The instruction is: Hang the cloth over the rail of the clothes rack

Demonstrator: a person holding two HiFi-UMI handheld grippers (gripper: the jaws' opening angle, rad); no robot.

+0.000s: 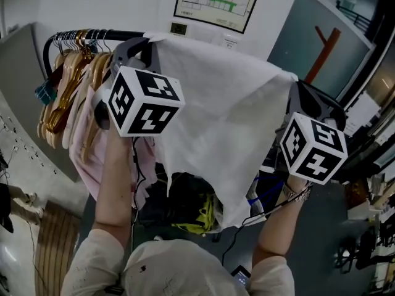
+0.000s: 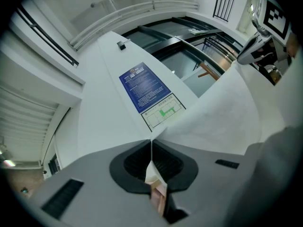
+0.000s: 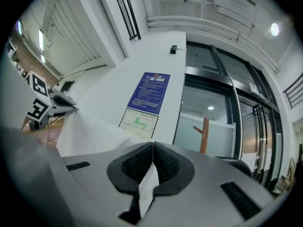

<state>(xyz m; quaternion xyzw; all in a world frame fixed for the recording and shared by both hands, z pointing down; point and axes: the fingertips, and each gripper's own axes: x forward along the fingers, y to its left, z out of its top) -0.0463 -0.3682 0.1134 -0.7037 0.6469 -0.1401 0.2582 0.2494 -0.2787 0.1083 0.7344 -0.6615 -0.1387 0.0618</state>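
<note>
White cloth (image 1: 228, 116) hangs spread, pinched at both top corners, near black rail (image 1: 120, 34)

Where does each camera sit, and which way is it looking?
Head view: on the person's head, looking steeply down at the white cloth held up in front of the clothes rack rail; both forearms show.
Left gripper view: on the left gripper, looking along its shut jaws, which pinch the cloth, toward a wall with a blue notice.
Right gripper view: on the right gripper, jaws shut on the cloth, facing that same wall.
Shared: each gripper view shows the other gripper, the cloth and the blue notice.
</note>
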